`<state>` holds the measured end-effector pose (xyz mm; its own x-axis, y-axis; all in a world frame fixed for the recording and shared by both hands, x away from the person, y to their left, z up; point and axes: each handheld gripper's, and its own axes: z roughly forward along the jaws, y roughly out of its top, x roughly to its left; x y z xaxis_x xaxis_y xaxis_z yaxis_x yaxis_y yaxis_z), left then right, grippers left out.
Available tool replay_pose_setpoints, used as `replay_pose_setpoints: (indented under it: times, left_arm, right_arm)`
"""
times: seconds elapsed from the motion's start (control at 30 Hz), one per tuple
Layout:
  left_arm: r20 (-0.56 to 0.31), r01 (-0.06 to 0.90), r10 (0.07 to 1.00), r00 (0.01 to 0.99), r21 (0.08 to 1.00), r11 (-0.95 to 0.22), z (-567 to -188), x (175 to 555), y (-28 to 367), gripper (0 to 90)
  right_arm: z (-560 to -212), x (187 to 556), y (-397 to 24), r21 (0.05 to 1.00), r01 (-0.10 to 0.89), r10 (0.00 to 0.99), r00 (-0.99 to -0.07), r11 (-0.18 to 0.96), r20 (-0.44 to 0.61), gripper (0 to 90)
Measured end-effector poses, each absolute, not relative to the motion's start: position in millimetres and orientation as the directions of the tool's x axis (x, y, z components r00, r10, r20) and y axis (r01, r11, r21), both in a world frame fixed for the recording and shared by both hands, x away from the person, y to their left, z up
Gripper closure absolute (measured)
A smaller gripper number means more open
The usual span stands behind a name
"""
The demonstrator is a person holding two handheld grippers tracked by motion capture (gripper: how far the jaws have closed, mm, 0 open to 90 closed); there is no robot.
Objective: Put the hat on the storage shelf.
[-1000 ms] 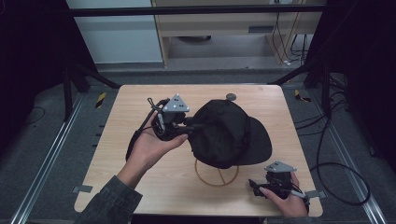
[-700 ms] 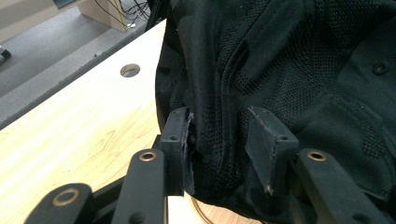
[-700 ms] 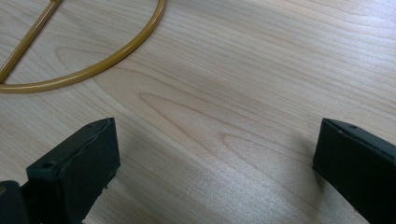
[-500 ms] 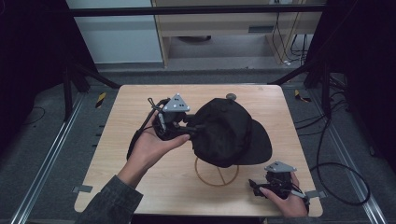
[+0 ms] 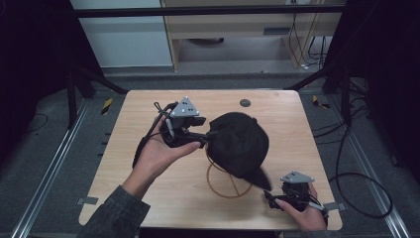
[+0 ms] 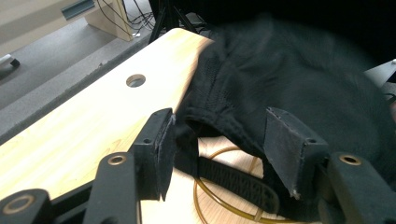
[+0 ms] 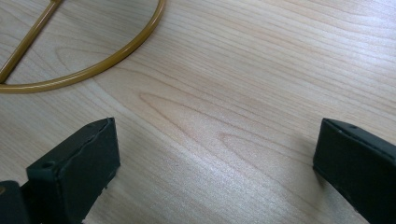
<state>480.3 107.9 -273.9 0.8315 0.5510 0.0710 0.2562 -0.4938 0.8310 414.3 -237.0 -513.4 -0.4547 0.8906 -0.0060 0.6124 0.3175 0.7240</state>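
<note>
While the left hand (image 5: 157, 153) reaches in over the pale wooden worktop (image 5: 124, 148), its gripper (image 5: 208, 135) points rightward at a black cap (image 5: 240, 144), with the grey plate uppermost. In the left gripper view its fingers (image 6: 156, 154) stand well apart, and the cap's back rim and strap (image 6: 233, 179) lie in the gap between them; the left finger is beside the rim fabric and the right finger sits against the crown, but the fingers are not closed on the cloth, so nothing is clamped. Blur on the cap's crown in that view makes finer contact hard to judge. The cap sits just ahead of these fingers, perched over a thin amber wire stand whose ring (image 5: 230, 181) rests on the worktop below and slightly right of them, and its brim (image 5: 257, 176) dips toward the near right. A small round hole (image 5: 244, 103) marks the worktop beyond the cap. Farther right, near the worktop's front corner, the right hand (image 5: 302, 210) rests with its gripper (image 5: 270, 197) low and aimed leftward toward the ring. In the right gripper view its fingers (image 7: 79, 165) are spread wide with bare wood between them, holding nothing; the ring's curve (image 7: 116, 56) lies ahead and to their left, apart from both.
</note>
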Motion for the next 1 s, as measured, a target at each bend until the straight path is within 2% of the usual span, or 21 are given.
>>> replay_pose_setpoints:
  times: [0.67,1.0]
  left_arm:
    - [0.114,0.225,0.539,0.834,0.822,-0.523,-266.1,472.2,117.5,41.8]
    - [0.120,0.233,0.569,0.813,0.829,-0.508,-266.8,468.8,132.3,34.6]
  right_arm:
    - [-513.3,414.3,-237.0,0.724,0.613,0.891,-0.455,0.317,-0.005,0.7]
    - [-513.3,414.3,-237.0,0.724,0.613,0.890,-0.455,0.317,-0.005,0.6]
